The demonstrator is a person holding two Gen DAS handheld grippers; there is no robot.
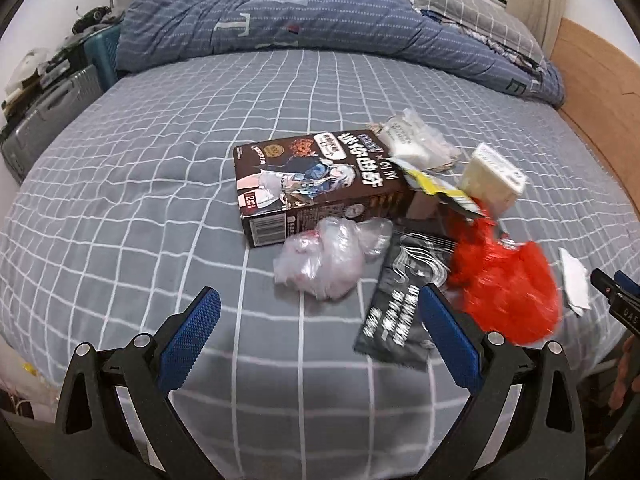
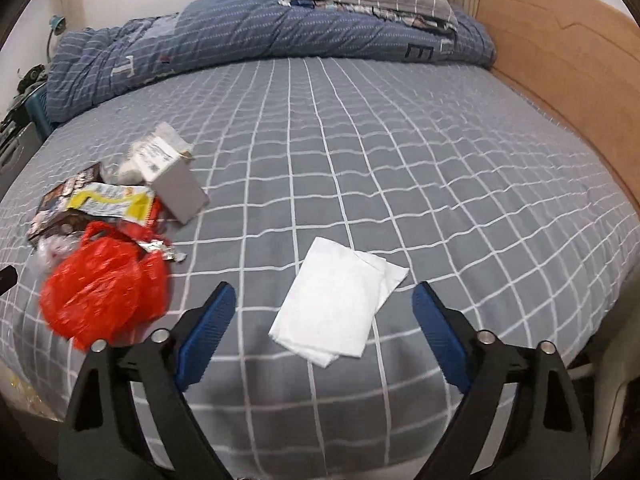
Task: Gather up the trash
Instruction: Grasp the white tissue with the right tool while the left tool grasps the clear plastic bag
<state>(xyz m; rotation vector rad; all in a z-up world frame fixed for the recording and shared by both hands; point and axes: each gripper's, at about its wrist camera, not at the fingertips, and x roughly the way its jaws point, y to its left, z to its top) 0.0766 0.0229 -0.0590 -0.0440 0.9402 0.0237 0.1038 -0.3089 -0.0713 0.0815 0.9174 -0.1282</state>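
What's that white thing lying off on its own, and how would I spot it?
On the grey checked bed sheet, look away from the trash pile with the red plastic bag. The folded white tissue lies flat, alone, the only plain white sheet.
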